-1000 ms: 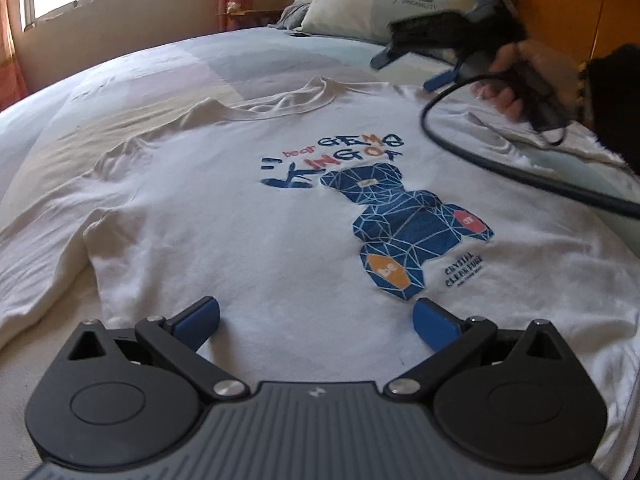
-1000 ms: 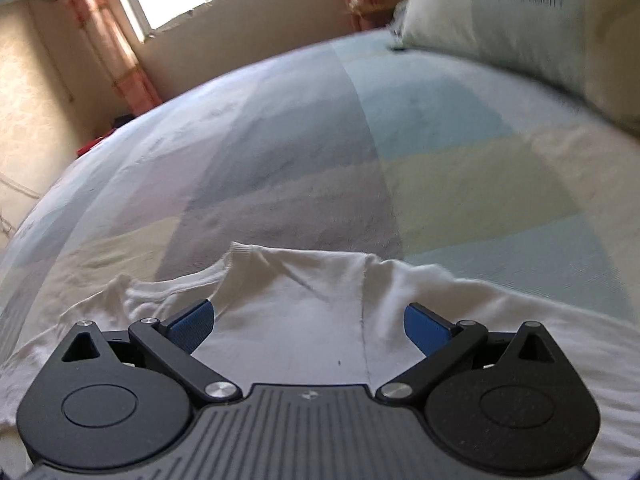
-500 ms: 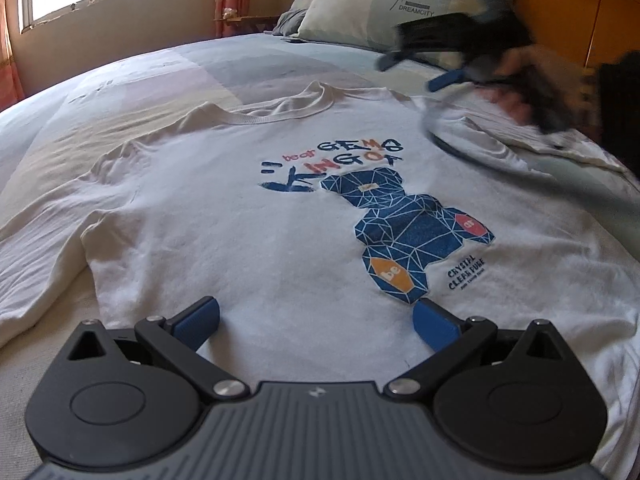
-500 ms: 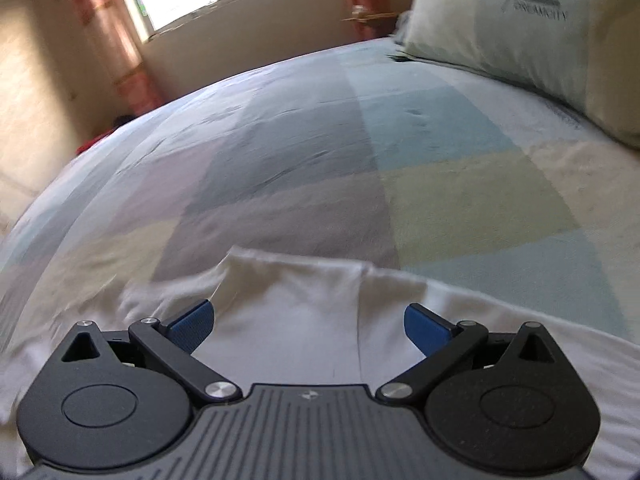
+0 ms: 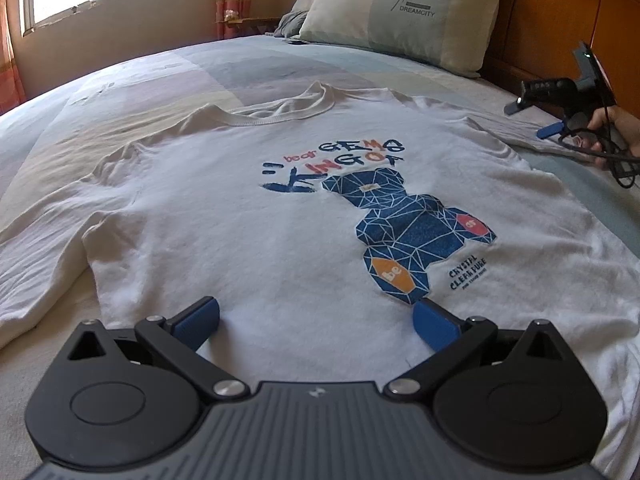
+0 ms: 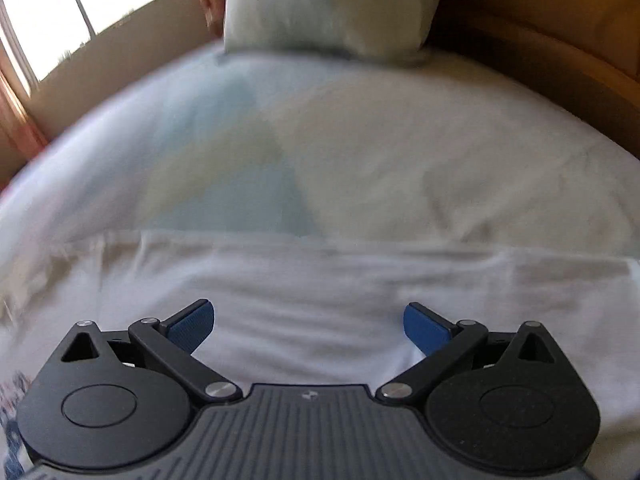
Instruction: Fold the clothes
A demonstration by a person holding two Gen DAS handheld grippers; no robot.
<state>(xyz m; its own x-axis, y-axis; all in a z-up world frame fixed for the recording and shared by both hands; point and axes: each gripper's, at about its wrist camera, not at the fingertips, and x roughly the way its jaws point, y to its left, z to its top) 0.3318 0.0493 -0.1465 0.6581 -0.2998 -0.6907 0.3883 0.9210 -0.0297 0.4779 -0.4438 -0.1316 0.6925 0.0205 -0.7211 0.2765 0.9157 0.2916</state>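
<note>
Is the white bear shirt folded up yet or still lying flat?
Still flat. The shirt is spread face up on the bed, bear print and collar showing, one sleeve stretched sideways. Both grippers are open, holding nothing.

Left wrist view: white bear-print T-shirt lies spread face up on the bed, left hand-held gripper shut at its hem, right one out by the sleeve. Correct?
Not quite: the left hand-held gripper is open, its blue pads wide apart over the hem, gripping nothing. The left wrist view shows this. The rest holds: the T-shirt lies spread face up on the bed, and the right hand-held gripper is out by the sleeve.
</note>
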